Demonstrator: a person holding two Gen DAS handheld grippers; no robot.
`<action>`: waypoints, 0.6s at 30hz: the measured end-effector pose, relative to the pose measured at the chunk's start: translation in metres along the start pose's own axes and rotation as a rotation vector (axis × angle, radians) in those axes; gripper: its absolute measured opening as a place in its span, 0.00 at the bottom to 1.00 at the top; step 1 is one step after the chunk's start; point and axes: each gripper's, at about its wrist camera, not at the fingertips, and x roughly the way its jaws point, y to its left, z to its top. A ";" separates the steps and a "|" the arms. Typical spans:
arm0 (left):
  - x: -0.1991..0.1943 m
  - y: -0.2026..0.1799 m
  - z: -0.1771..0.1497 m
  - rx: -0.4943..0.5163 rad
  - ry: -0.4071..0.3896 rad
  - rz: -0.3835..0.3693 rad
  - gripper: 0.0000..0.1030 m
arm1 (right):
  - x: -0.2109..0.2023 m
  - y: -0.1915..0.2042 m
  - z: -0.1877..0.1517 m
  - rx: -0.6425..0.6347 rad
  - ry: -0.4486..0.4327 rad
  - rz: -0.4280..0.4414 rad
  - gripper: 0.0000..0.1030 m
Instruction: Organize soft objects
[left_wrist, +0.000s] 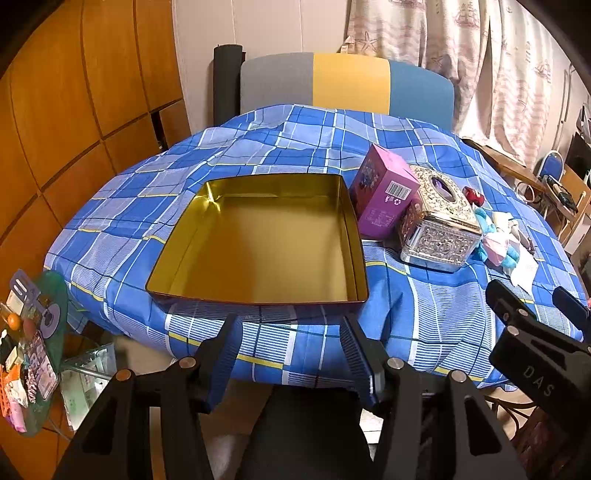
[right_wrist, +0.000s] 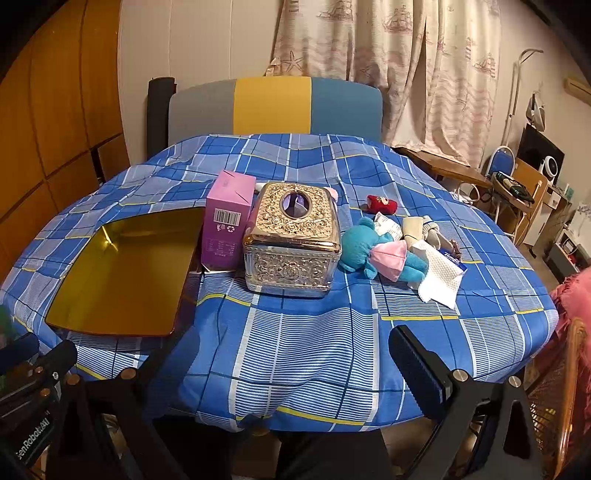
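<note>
Both the left gripper (left_wrist: 291, 354) and right gripper (right_wrist: 291, 373) hung apart, empty. Best first pick: the blue plush (right_wrist: 364, 251), pinched mid-body, lifted clear of the tissue box (right_wrist: 293, 240) into the tin (right_wrist: 122, 273).

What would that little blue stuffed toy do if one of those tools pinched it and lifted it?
The blue stuffed toy looks plush, so it would probably squash and its limbs dangle. It seems light. The white cloth and other soft bits lie against it and may drag along.

Warm, fairly dim indoor light falls from above, glaring off the gold tin (left_wrist: 258, 240) ahead of the tongs. Fisheye bending curves both views' edges; corners go black. Focus stays sharp.
</note>
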 end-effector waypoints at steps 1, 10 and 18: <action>0.001 0.000 0.000 -0.001 0.004 -0.001 0.54 | 0.000 -0.001 0.001 0.003 -0.002 0.011 1.00; 0.018 0.004 -0.005 -0.049 0.057 -0.171 0.54 | 0.009 -0.030 0.016 0.022 -0.012 0.147 1.00; 0.031 -0.030 -0.008 0.015 0.126 -0.300 0.54 | 0.054 -0.079 0.000 0.075 0.148 0.117 1.00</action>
